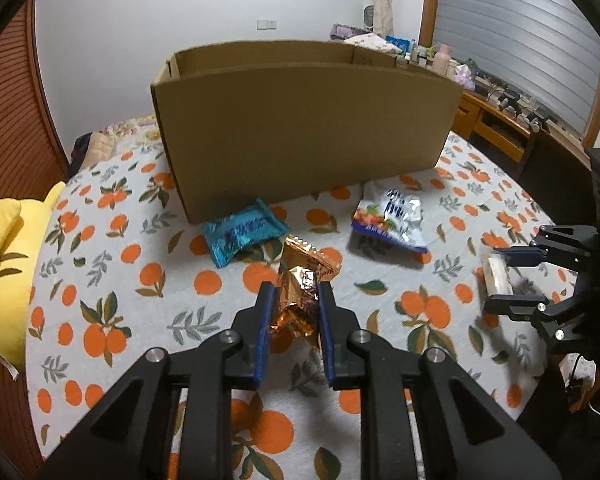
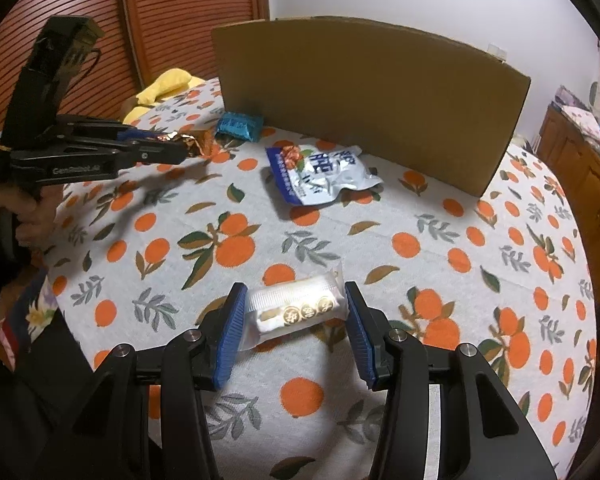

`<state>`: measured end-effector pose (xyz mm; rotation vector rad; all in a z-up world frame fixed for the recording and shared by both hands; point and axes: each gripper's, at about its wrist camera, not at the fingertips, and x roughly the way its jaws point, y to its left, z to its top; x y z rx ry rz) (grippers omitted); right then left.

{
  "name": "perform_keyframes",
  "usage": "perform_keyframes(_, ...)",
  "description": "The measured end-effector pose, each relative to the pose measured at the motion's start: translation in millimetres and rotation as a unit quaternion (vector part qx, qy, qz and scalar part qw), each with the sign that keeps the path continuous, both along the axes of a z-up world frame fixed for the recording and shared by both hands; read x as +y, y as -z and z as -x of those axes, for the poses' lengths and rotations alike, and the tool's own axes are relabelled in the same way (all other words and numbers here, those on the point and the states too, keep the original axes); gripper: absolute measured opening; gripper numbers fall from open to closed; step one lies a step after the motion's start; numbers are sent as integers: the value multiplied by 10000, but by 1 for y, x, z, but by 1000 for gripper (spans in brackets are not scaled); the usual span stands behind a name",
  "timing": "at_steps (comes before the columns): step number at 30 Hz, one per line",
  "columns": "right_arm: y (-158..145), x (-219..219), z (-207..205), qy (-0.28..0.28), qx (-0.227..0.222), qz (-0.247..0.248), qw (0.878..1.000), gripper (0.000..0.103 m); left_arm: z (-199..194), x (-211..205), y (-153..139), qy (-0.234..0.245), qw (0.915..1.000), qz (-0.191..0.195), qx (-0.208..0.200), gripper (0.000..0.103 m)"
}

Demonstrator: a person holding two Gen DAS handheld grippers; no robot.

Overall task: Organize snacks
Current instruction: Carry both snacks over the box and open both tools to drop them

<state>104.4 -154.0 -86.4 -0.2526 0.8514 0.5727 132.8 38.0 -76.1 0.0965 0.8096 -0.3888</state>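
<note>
My left gripper [image 1: 296,290] is shut on a crumpled orange-gold foil snack [image 1: 304,264] and holds it just above the orange-print tablecloth [image 1: 140,280]. The right wrist view shows that gripper [image 2: 184,146] from the side with the foil snack [image 2: 196,142] sticking out of its tips. My right gripper [image 2: 295,289] has its blue pads against both ends of a white wrapped snack [image 2: 296,310] low over the cloth. The left wrist view has it [image 1: 492,278] at the right edge. An open cardboard box [image 1: 300,120] stands behind.
A blue snack packet [image 1: 244,232] lies at the foot of the box [image 2: 372,92]. A white-and-blue bag [image 2: 320,176] lies in front of it. A yellow plush [image 1: 8,256] sits at the table's left edge. A wooden desk [image 1: 496,120] stands at the far right.
</note>
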Motion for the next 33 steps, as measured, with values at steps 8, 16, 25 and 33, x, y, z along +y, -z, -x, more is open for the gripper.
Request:
perform_keyframes(8,-17,-7,-8,90,-191,-31,9998,48,2,-9,-19,79,9998,57,-194,18)
perform_keyframes(16,-42,-10,-20,87,-486,-28,9988,48,-7,-16,-45,110,9989,173,-422,18)
perform_keyframes(25,-82,-17,-47,-1,-913,-197,9956,48,-35,-19,-79,69,9968,271,-744,18)
perform_keyframes(33,-106,-18,-84,-42,-1159,-293,9928,48,-71,-18,-91,-18,9960,332,-834,18)
